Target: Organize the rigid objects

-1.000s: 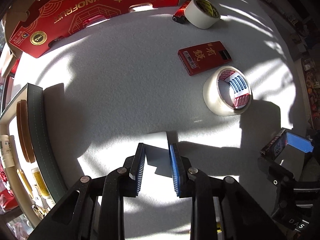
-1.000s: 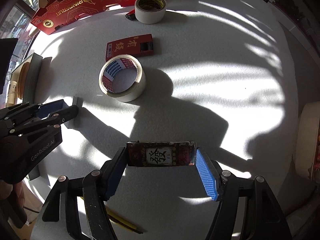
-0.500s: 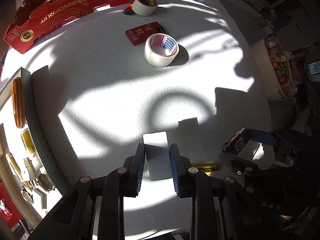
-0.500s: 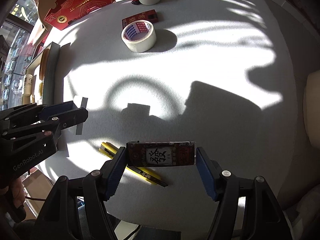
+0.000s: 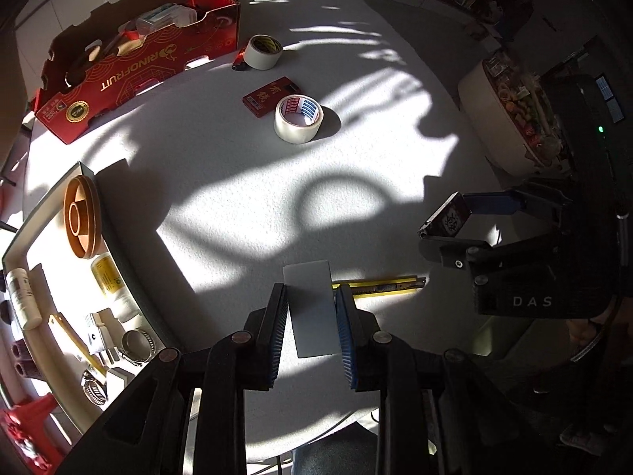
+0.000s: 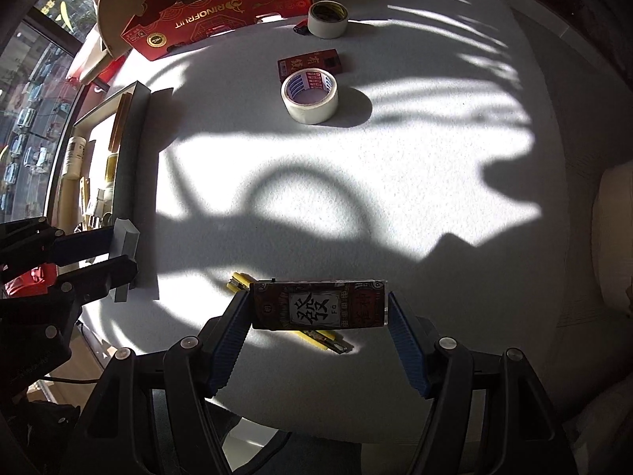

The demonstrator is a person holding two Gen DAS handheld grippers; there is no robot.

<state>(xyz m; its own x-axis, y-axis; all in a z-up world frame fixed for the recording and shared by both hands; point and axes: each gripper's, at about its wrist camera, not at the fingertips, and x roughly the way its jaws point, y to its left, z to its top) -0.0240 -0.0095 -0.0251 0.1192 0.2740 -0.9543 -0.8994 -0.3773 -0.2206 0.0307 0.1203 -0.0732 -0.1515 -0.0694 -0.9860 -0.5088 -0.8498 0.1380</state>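
A grey block (image 5: 312,308) is being clamped by the left gripper (image 5: 310,330); a dark printed box (image 6: 318,305) is being clamped by the right gripper (image 6: 318,336) above the bench's (image 6: 395,182) near edge.

Sat on the surface (image 6: 395,182): tape roll (image 6: 309,96) just before flat box (image 6: 309,64), second tape roll (image 6: 327,18) behind, carton (image 6: 221,12) far left, utility knife (image 5: 379,285) nearest.

White table (image 5: 221,182), cream tub (image 5: 484,118)
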